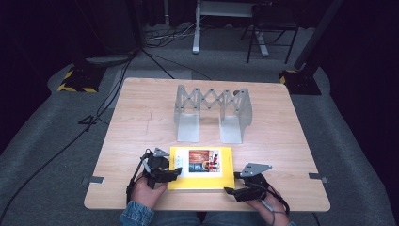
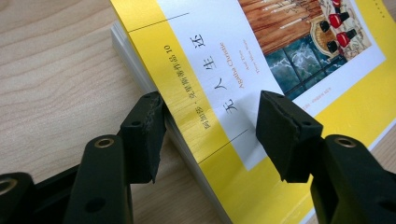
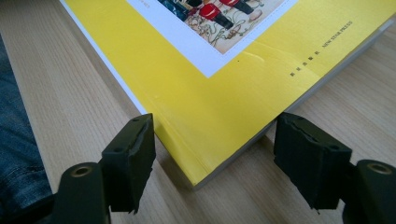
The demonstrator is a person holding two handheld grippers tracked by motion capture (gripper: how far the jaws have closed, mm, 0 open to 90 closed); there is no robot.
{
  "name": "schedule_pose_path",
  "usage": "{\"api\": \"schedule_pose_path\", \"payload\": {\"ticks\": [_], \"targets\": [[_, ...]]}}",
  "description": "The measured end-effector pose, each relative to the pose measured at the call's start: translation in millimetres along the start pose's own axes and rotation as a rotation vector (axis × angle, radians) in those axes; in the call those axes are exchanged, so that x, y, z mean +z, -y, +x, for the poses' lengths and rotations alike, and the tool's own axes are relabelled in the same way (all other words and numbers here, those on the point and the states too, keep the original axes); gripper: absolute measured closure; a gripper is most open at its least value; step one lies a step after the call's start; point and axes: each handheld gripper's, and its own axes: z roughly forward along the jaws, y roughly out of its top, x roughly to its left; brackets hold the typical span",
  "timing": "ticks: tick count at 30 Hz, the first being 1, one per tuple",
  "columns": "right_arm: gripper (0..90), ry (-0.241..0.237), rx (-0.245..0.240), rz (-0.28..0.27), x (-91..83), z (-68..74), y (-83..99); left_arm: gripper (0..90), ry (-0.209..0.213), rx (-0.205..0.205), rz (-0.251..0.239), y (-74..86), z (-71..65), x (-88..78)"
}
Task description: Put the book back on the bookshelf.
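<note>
At the near table edge, a yellow paperback book [image 1: 201,168] is flanked by both grippers. The left gripper [image 2: 210,135] is spread wide across its spine edge; the right gripper [image 3: 212,161] is parted around its creased corner, where "NEW STAR PRESS" is legible. Farther off, a grey metal expanding bookend rack [image 1: 212,112] is seen on the pale wooden table [image 1: 282,136].

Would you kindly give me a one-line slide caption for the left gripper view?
Left gripper, jaws open, straddling the spine edge of a yellow paperback book lying flat on the wooden table.
</note>
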Motion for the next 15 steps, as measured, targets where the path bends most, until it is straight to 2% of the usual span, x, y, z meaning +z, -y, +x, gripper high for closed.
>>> {"api": "schedule_pose_path", "payload": {"ticks": [4,8,10,12,15], "targets": [[29.0,0.004,-0.001,-0.005,0.3,0.5,0.5,46.3,0.043,-0.021,-0.047,-0.4,2.2,-8.4],[28.5,0.009,-0.002,-0.011,0.8,1.1,1.0,47.8,0.087,0.000,-0.094,-1.6,0.1,-17.5],[28.4,0.017,0.001,-0.014,0.8,1.2,1.2,49.5,0.172,-0.007,-0.140,-1.1,1.0,-22.3],[28.4,0.019,0.005,-0.014,0.8,1.2,1.2,51.0,0.220,-0.016,-0.152,-0.7,2.3,-23.5],[28.2,0.023,0.005,-0.017,1.0,1.5,1.5,52.9,0.200,-0.016,-0.141,-0.2,1.5,-20.1]]}}
